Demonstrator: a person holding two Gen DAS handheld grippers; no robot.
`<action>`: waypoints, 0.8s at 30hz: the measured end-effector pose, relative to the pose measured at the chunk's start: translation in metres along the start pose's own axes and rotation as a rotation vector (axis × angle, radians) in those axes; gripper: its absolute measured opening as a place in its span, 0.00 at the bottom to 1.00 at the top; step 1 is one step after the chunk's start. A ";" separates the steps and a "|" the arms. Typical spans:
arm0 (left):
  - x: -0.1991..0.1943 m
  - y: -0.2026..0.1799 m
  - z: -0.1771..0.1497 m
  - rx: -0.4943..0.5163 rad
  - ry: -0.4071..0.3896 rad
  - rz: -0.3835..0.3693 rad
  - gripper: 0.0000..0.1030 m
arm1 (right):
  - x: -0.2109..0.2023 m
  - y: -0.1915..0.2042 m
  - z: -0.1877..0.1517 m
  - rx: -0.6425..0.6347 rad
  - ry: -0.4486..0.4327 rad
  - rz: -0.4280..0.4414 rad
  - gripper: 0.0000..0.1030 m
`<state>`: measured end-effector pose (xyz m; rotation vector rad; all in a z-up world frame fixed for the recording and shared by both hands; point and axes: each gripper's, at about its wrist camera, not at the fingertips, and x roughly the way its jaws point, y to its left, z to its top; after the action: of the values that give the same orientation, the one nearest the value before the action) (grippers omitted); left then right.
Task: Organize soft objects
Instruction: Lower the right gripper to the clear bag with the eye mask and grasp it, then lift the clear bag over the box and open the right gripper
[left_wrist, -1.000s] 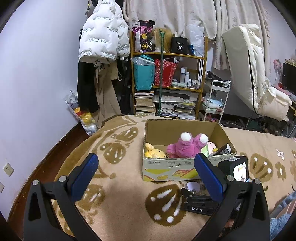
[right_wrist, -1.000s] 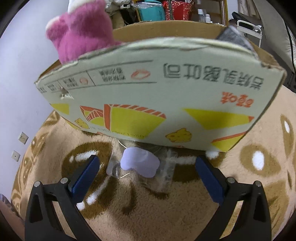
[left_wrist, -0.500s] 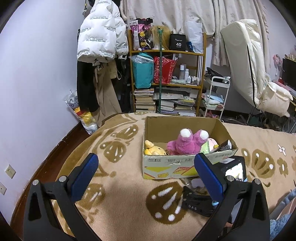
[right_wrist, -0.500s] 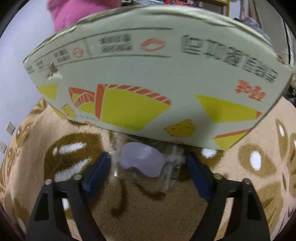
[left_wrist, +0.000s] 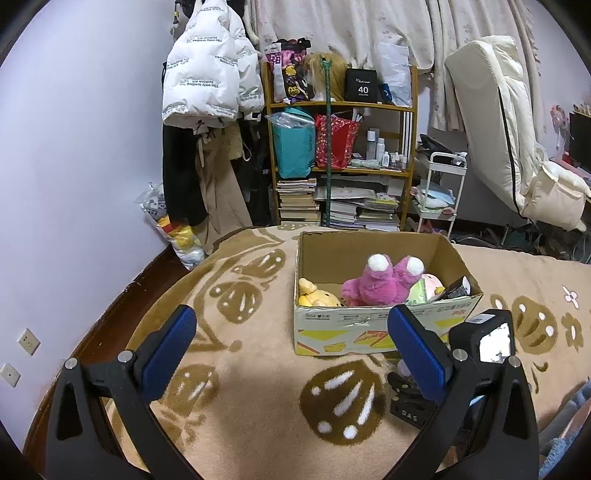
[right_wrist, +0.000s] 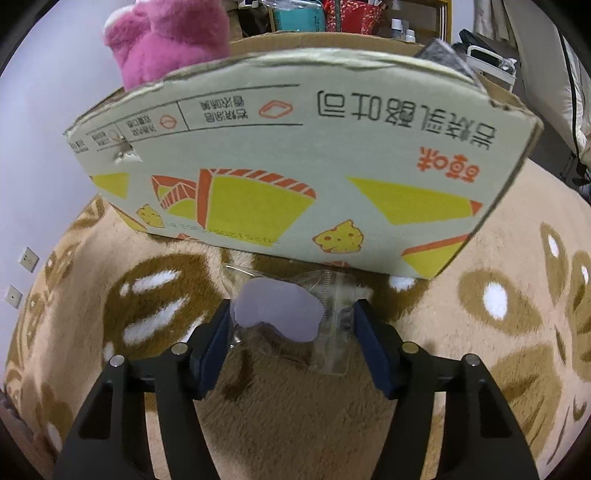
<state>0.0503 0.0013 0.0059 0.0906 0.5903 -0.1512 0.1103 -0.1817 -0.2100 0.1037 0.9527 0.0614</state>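
Cardboard box (left_wrist: 384, 328) on patterned blanket (left_wrist: 240, 369) holds pink plush (left_wrist: 373, 284), yellow plush (left_wrist: 314, 295), pale green plush (left_wrist: 424, 290) & a dark packet at its right end. Box front: upside-down Chinese print, orange/yellow graphics. Just in front of box: clear zip pouch w/ lilac eye mask (right_wrist: 277, 310), between right gripper (right_wrist: 291, 354) fingers, which are closing, pads at pouch edges. Left gripper (left_wrist: 295, 350) fingers wide apart, empty. Shelf behind box: black pkg marked "40".
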 end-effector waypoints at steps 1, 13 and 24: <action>-0.001 -0.001 -0.001 0.000 -0.005 0.003 0.99 | -0.008 -0.002 -0.002 0.004 -0.005 0.008 0.66; -0.019 -0.002 0.000 0.009 -0.076 0.043 0.99 | -0.101 -0.009 0.006 0.055 -0.240 0.096 0.66; -0.022 -0.001 0.001 0.007 -0.092 0.046 0.99 | -0.146 -0.036 0.048 0.140 -0.501 0.082 0.66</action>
<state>0.0324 0.0029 0.0186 0.1032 0.4952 -0.1125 0.0654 -0.2345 -0.0681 0.2744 0.4514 0.0416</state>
